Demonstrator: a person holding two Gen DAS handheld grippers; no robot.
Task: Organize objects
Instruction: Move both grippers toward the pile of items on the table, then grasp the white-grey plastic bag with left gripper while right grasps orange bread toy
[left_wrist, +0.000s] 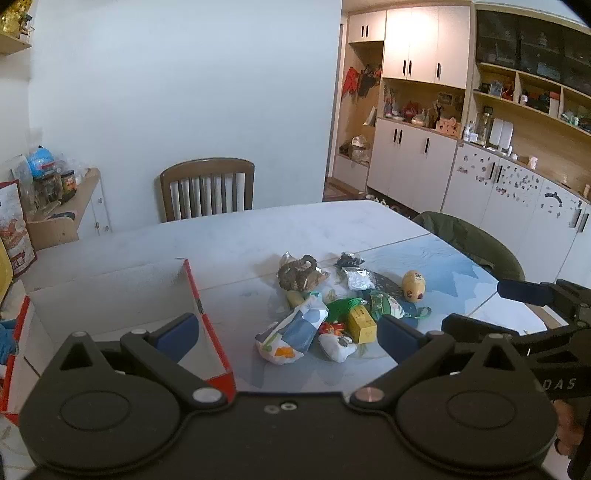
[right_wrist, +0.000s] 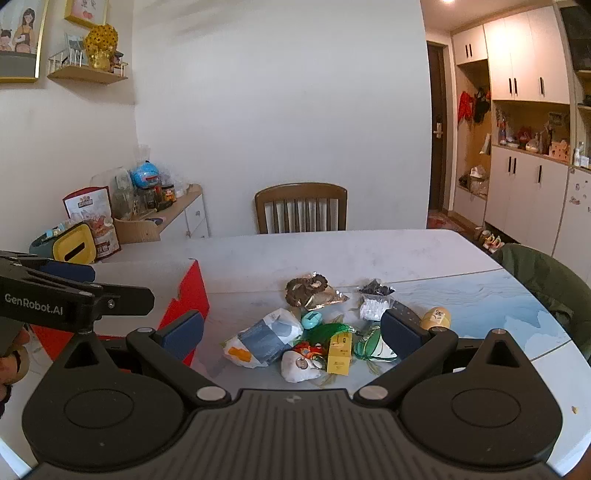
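Observation:
A heap of small objects lies mid-table: a white-blue pouch (left_wrist: 291, 332) (right_wrist: 264, 341), a yellow box (left_wrist: 362, 325) (right_wrist: 340, 352), a white toy (left_wrist: 336, 347) (right_wrist: 299, 365), a yellow egg figure (left_wrist: 413, 286) (right_wrist: 436, 318), green packets (right_wrist: 371, 345), a foil pack (left_wrist: 356, 278) and a brown snack bag (left_wrist: 301, 275) (right_wrist: 308, 291). A red-and-white cardboard box (left_wrist: 207, 325) (right_wrist: 188, 295) stands open to their left. My left gripper (left_wrist: 288, 334) hovers open above the heap's near-left side, nothing between its fingers. My right gripper (right_wrist: 291, 330) is open too, over the heap, holding nothing.
A wooden chair (right_wrist: 301, 212) stands at the table's far side. Another chair with a green jacket (left_wrist: 469, 240) sits at the right. A side cabinet with jars and bags (right_wrist: 147, 199) is at the left. Wall cupboards (left_wrist: 424, 110) fill the right. The pale table (left_wrist: 258, 229) stretches behind the heap.

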